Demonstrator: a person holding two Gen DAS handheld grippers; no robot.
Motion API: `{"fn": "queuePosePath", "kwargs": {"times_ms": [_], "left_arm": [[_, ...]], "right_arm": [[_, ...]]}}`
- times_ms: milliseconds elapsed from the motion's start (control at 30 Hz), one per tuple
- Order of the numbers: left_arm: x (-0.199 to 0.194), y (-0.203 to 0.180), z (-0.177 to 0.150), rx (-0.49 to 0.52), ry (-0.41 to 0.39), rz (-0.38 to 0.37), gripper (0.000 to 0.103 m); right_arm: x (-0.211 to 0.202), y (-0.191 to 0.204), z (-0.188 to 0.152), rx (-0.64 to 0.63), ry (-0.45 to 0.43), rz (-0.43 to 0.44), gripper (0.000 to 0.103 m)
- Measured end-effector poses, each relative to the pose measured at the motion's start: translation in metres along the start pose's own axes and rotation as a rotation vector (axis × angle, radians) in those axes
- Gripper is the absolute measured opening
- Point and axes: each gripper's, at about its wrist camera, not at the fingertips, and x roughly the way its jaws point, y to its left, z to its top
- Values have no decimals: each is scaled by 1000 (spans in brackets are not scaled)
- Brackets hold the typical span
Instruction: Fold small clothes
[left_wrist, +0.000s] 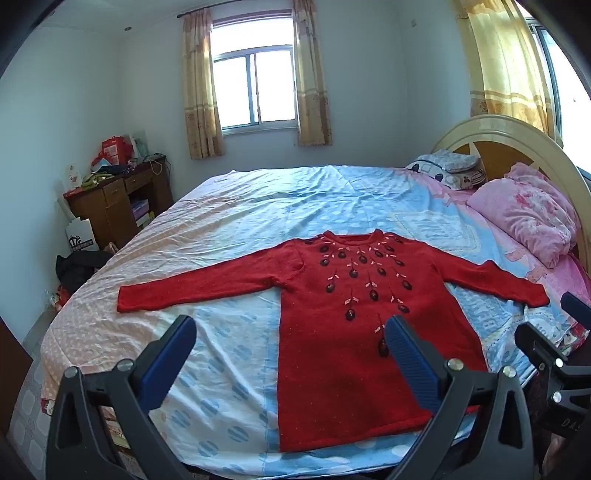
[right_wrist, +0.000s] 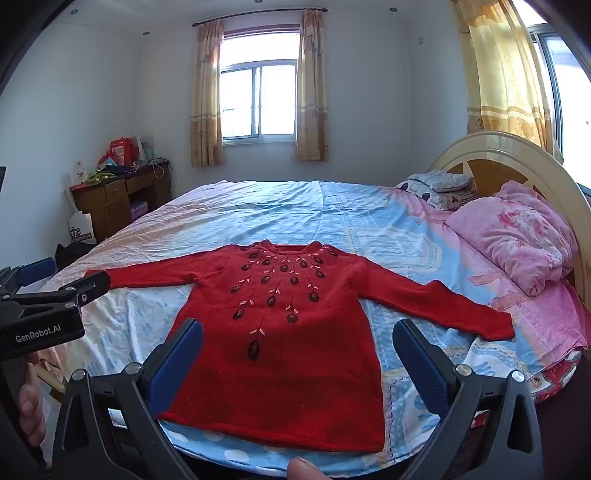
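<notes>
Bedroom bed (left_wrist: 229, 206), blue-and-pink patterned sheet: one red knitted sweater (left_wrist: 343, 325), laid flat face up near the front edge, sleeves spread wide, round neck, dark bead-and-pink-leaf embroidery down the chest; left gripper (left_wrist: 290, 339) and right gripper (right_wrist: 297, 343) both spread wide, empty.

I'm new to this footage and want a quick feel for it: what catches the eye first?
A red sweater with dark beaded flowers lies flat on the bed, front up, both sleeves spread wide, neck toward the window. Both grippers, left and right, hang open above its hem, touching nothing. A pink quilt is bunched by the headboard at the right.
</notes>
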Motion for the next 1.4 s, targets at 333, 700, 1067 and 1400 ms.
{"fn": "queuePosePath", "kwargs": {"times_ms": [333,700,1067,1400], "left_arm": [[0,0,-1,0,-2,2,103],[-1,2,0,1,2,3,103],[6,4,-7,-5,-5,3,103],[7,5,-8,-9,-14,0,103]], "right_arm": [[3,-2,-1,3,4,-2,102],[4,-2,-2,-2,10,-2,102],[6,-1,-3,-4,17,-3,102],[7,-1,-4,-2,19,-1,102]]}}
